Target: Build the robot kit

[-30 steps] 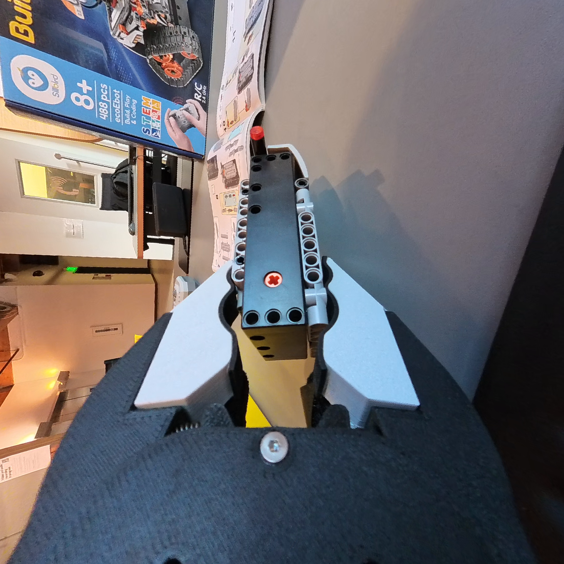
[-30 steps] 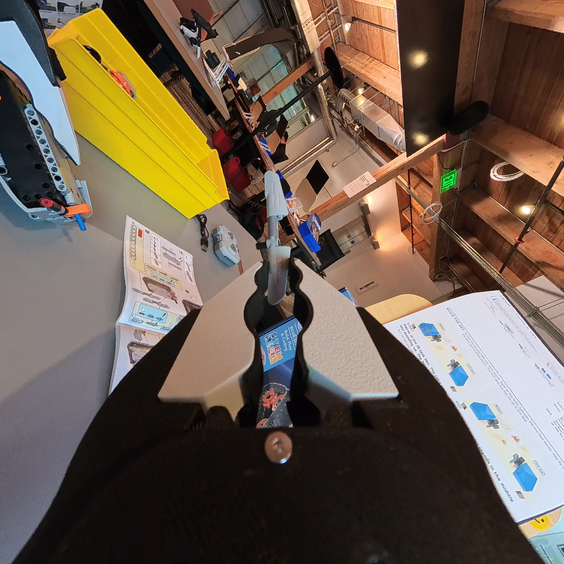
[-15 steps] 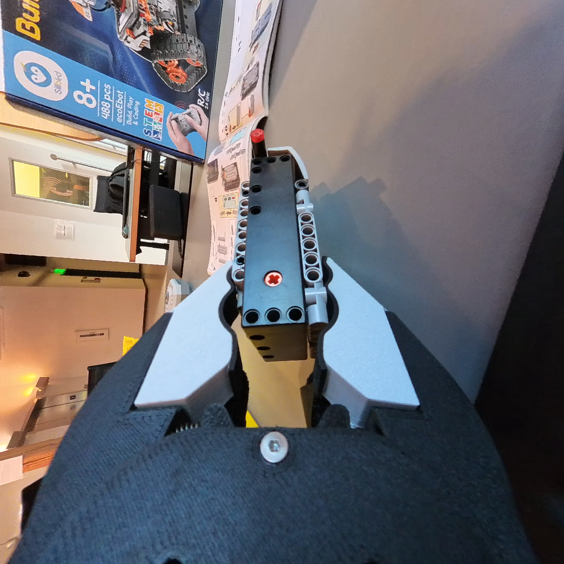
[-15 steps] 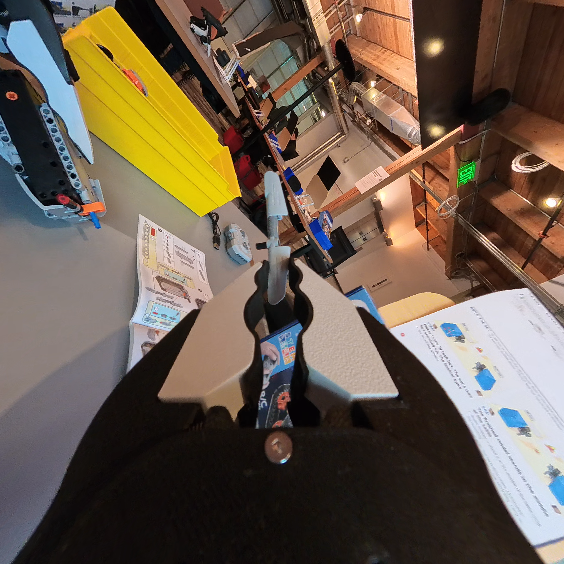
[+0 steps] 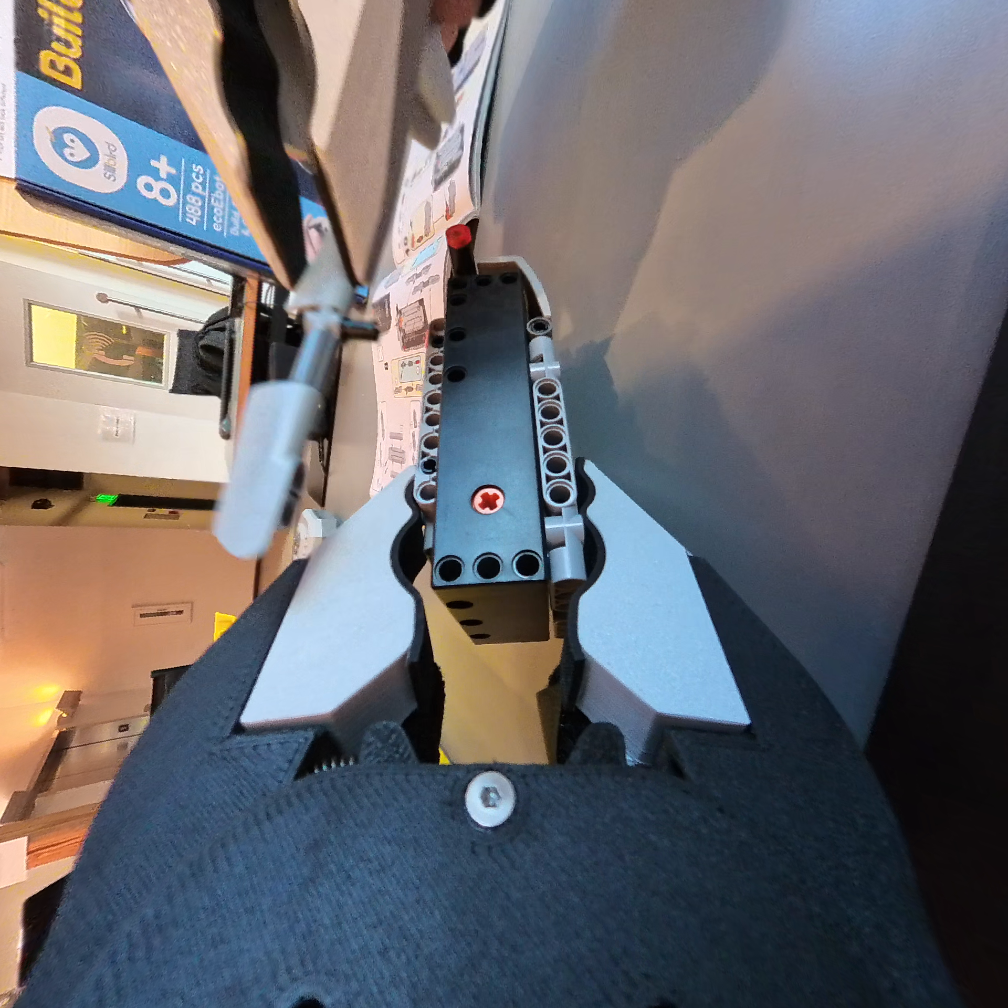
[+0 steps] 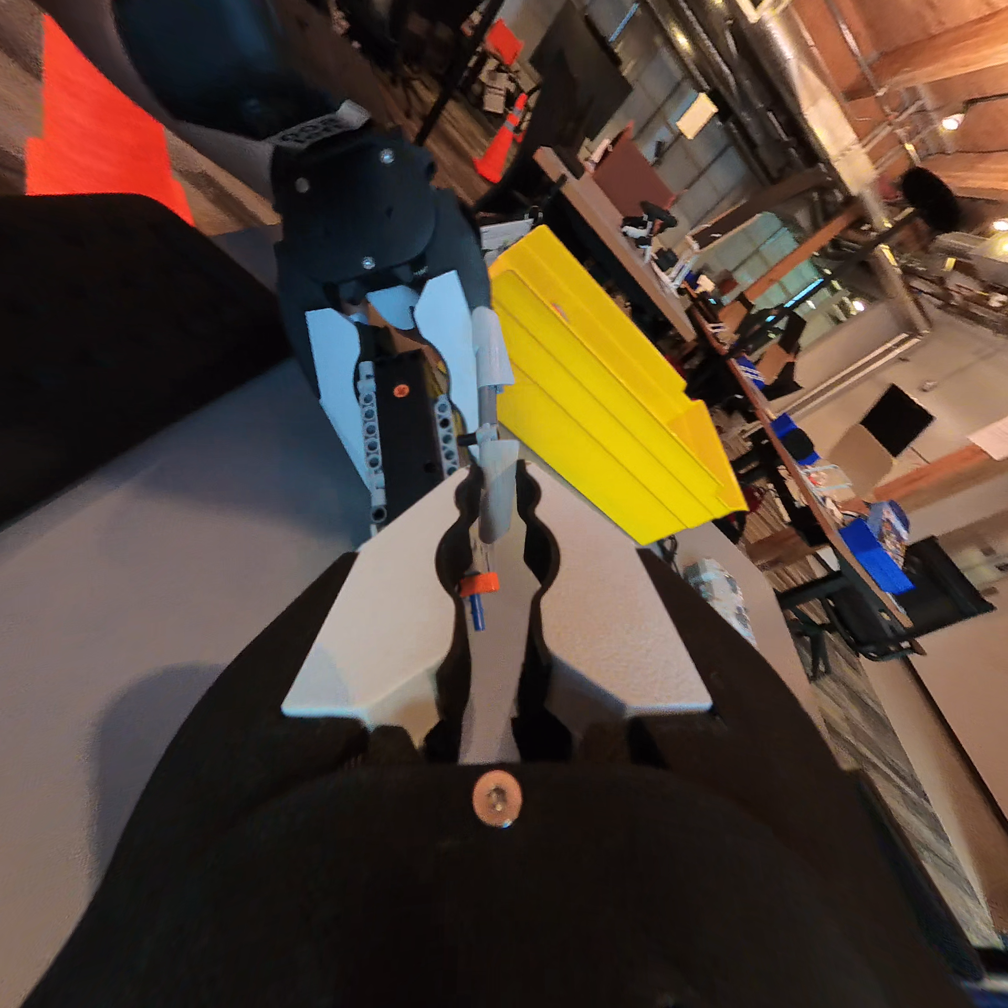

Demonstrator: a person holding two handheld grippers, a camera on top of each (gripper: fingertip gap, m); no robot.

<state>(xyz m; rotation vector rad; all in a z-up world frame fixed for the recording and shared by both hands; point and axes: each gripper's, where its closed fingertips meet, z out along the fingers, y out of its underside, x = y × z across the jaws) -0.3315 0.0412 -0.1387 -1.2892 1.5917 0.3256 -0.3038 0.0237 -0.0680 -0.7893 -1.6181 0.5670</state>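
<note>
My left gripper [image 5: 496, 480] is shut on a black block [image 5: 485, 436] with grey holed beams [image 5: 551, 431] on both sides and a red pin [image 5: 458, 237] at its far end. It holds the block just above the grey table [image 5: 763, 273]. My right gripper [image 6: 493, 474] is shut on a long grey rod piece [image 6: 493, 354] with flat ends. In the left wrist view the right gripper [image 5: 322, 273] comes in from the upper left, and the rod piece [image 5: 262, 463] hangs just left of the block. In the right wrist view the left gripper [image 6: 406, 431] faces me with the block [image 6: 403, 425].
A blue toy box [image 5: 109, 153] and an open instruction booklet [image 5: 420, 305] lie beyond the block. Stacked yellow bins [image 6: 600, 414] stand behind the left gripper. An orange and blue part [image 6: 479, 586] sticks out at the assembly's near end. A small grey device [image 6: 714, 583] lies to the right. The gap from one gripper's tips to the other's is roughly 8 cm.
My right gripper has swung round with the grey rod piece and come close beside the block in my left gripper. The left gripper has barely moved.
</note>
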